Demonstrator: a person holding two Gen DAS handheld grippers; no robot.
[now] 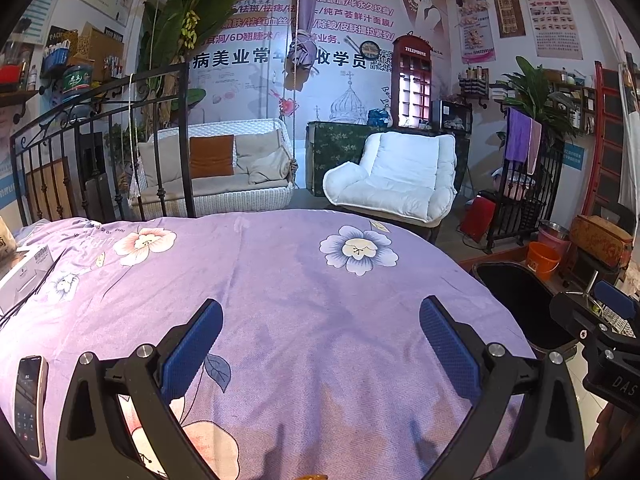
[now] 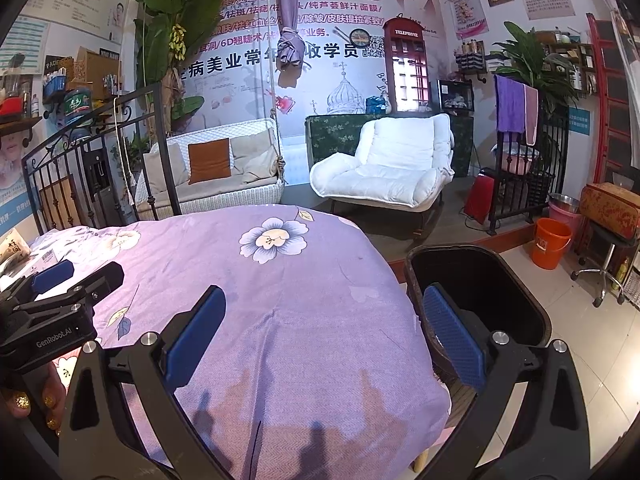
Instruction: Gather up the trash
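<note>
The bed (image 1: 288,300) with its purple flowered cover fills the low half of both views, and every place here is given from it. The black bin (image 2: 480,280) stands on the tiled floor just beside the bed's right edge, its mouth open upward; what lies inside is too dark to tell. Over the middle of the bed hangs the left gripper (image 1: 320,344), jaws spread wide, the blue pads holding nothing and touching nothing. The right gripper (image 2: 324,336) hangs over the bed's right edge, also wide open and empty, with one pad seen against the bin's mouth. A white box (image 1: 22,276) lies at the bed's far left side. A phone (image 1: 29,404) lies on the cover near the left corner, screen lit.
</note>
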